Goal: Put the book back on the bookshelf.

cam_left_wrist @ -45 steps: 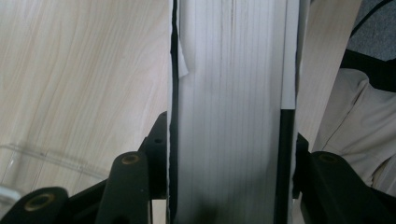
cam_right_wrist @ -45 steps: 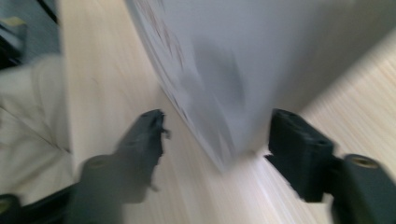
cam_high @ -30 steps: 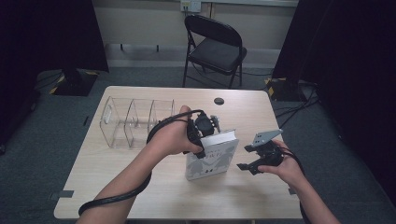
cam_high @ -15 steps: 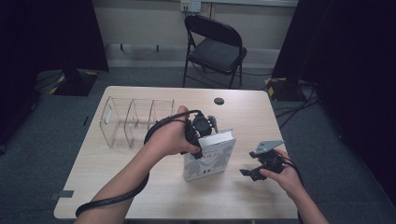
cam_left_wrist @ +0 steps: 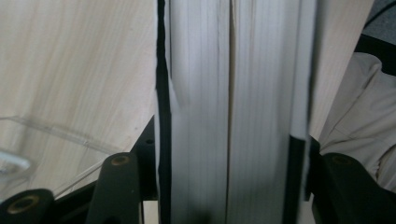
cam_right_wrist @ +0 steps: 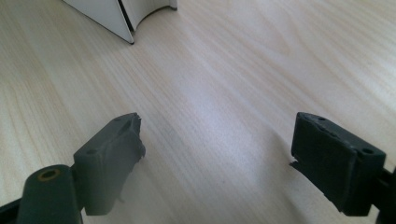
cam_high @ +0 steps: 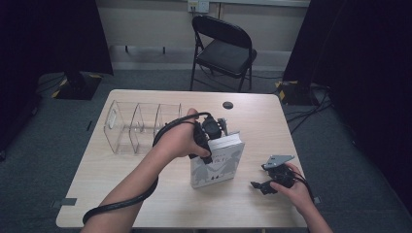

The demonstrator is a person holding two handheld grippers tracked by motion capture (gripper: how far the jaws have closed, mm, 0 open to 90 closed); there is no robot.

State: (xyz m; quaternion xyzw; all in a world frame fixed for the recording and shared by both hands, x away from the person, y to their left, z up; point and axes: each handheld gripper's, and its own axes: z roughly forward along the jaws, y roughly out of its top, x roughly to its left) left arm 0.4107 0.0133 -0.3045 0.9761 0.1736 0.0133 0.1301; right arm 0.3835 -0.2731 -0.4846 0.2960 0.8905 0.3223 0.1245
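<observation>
- Book (cam_high: 217, 162): I have it standing upright on the table (cam_high: 145, 194), just right of the clear organizer (cam_high: 138, 127), cover toward me.
- Left gripper (cam_high: 209, 131): it sits over the book's top edge, a jaw on each side of the page block (cam_left_wrist: 233, 116); the jaws have just been opening, so I cannot tell whether the pads still press.
- Right gripper (cam_high: 272, 182): jaws wide apart and empty; it now sits lower than a second ago, close over bare wood near the book's lower corner (cam_right_wrist: 126, 18).
- Reading: I judge the book is being released to stand unaided; a tip-over is the risk.
</observation>
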